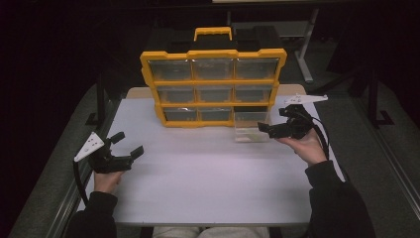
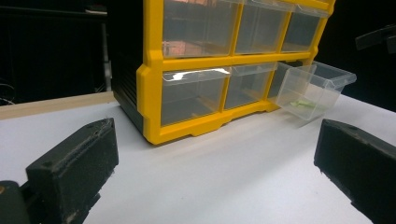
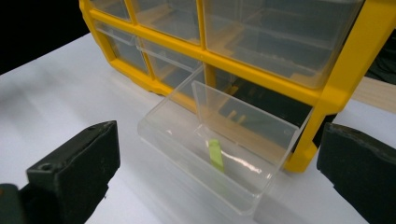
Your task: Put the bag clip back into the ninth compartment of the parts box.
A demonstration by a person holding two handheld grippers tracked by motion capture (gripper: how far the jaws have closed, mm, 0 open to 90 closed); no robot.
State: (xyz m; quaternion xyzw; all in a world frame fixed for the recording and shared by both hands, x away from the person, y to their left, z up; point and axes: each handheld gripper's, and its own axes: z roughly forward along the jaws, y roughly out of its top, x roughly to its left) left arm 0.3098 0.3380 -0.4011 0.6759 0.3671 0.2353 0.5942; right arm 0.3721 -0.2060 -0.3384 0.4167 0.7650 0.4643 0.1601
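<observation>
Black jaws spread wide, the left gripper idles empty on the white table. The clear drawer juts from the yellow organizer, holding a green strip. The right gripper, also parted, should likely descend squarely over it.

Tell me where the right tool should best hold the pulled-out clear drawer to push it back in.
Probably its front wall, from the open table side: the drawer sticks out of the yellow cabinet with that lipped wall facing the open right tool.

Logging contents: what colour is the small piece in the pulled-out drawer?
Light green piece; clearest in the right gripper view.
</observation>
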